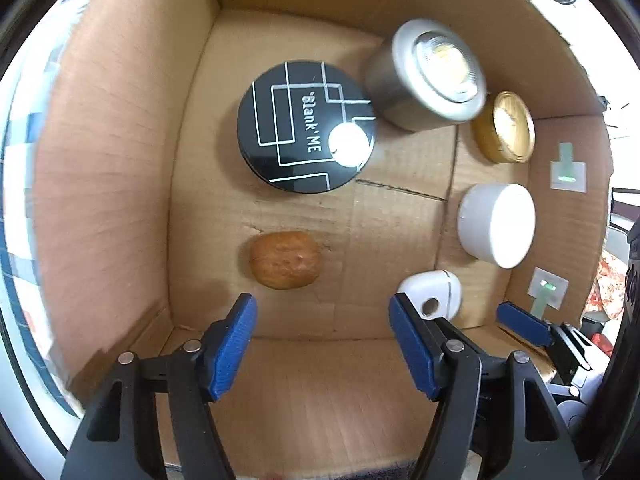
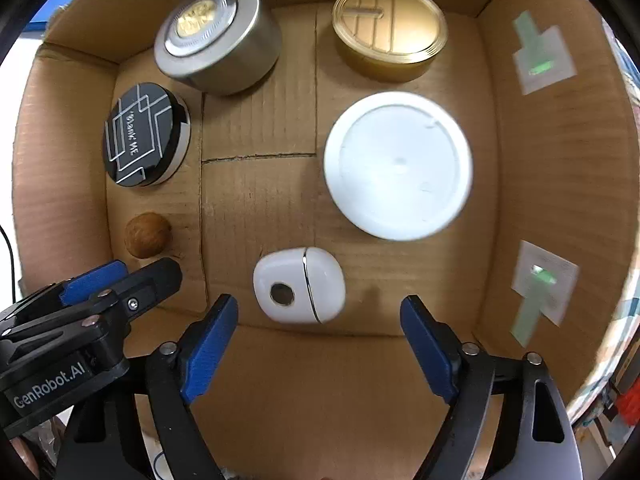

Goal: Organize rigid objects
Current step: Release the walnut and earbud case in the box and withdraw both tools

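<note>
Both grippers hover over an open cardboard box (image 1: 112,168) (image 2: 520,184). Inside lie a black round "Blank ME" compact (image 1: 306,126) (image 2: 140,136), a silver round tin (image 1: 424,76) (image 2: 216,36), a gold round tin (image 1: 506,128) (image 2: 390,28), a white round jar (image 1: 496,224) (image 2: 398,170), a small white earbud case (image 1: 432,294) (image 2: 300,290) and a brown walnut (image 1: 285,260) (image 2: 147,234). My left gripper (image 1: 322,320) is open and empty just short of the walnut. My right gripper (image 2: 320,320) is open and empty, with the earbud case just ahead between its fingers.
The box walls rise on all sides. Two white-and-green tags (image 2: 544,66) (image 2: 542,284) are stuck on the right wall. The left gripper (image 2: 94,284) shows at the lower left of the right wrist view; a finger of the right one (image 1: 520,322) shows in the left wrist view.
</note>
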